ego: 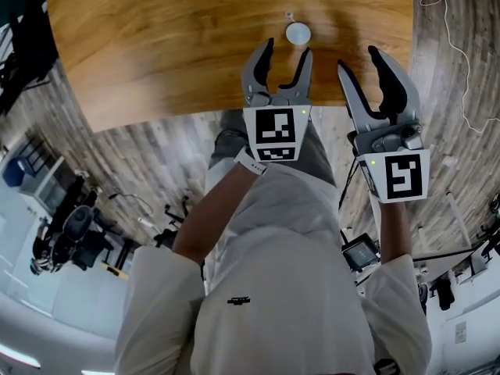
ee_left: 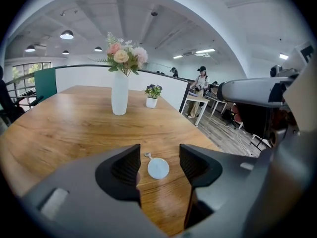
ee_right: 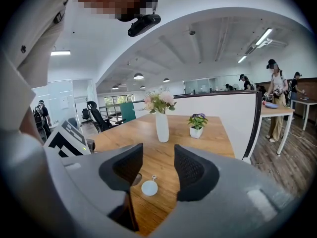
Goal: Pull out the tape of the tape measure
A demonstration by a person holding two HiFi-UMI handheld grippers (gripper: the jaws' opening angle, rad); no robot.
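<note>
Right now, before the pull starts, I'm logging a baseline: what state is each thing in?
Tape measure: flat on table, tape not drawn out, untouched.
Left gripper: open, empty.
Right gripper: open, empty.
Vase: upright, holding flowers.
Pot plant: upright.

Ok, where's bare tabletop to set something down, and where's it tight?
Bare wood runs wide left of the tape measure to the table edge, and between it and the vase and potted plant at the far end. Tightest is the near edge, where the left gripper and right gripper hang, both open.
</note>
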